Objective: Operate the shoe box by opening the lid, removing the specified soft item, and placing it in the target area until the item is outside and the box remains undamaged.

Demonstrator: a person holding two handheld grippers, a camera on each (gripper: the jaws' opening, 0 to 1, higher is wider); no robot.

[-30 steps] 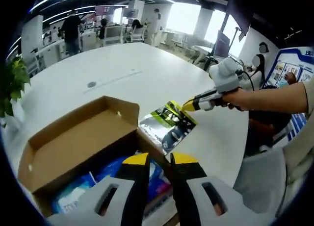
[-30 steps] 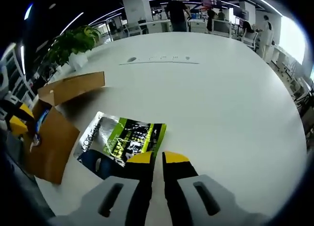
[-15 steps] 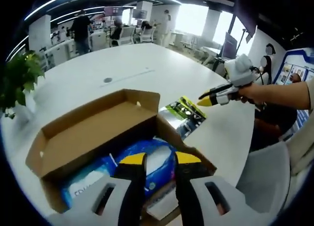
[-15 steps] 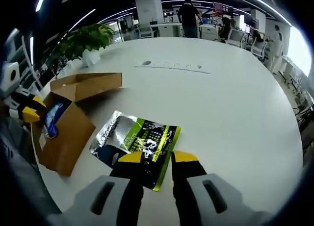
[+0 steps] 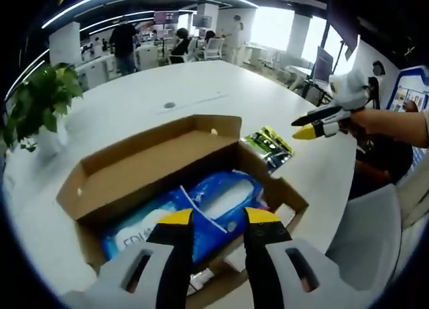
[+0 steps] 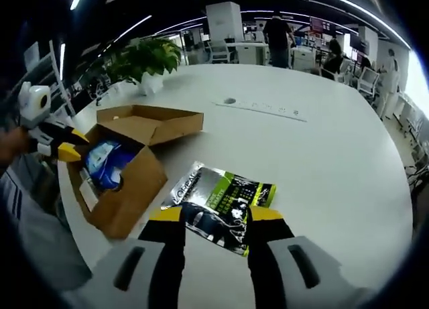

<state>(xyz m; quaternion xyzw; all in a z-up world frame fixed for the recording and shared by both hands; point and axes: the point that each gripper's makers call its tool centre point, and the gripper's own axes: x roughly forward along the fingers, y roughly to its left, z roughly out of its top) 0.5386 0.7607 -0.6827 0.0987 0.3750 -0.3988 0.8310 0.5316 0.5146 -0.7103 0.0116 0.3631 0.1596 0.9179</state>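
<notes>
The cardboard shoe box (image 5: 134,171) stands with its lid folded back, a blue soft pack (image 5: 201,212) lying inside. My left gripper (image 5: 218,218) hovers open over the pack, holding nothing. A green and silver pouch (image 6: 224,200) lies flat on the white table (image 6: 322,148), beside the box (image 6: 127,181). Above the pouch my right gripper (image 6: 216,214) is open and apart from it. In the left gripper view the pouch (image 5: 270,147) lies right of the box, and the right gripper (image 5: 315,129) hangs above it. The left gripper (image 6: 64,151) shows at the box's left end in the right gripper view.
A potted plant (image 5: 37,104) stands at the table's left side, also seen as the plant (image 6: 147,61) at the far edge. A small round port (image 6: 230,101) is set in the tabletop. People and desks stand far behind. A grey chair (image 5: 375,235) sits by the table edge.
The right gripper has let go of the pouch, opened and lifted away, leaving it on the table. The left gripper's view has pulled back, showing more of the open box.
</notes>
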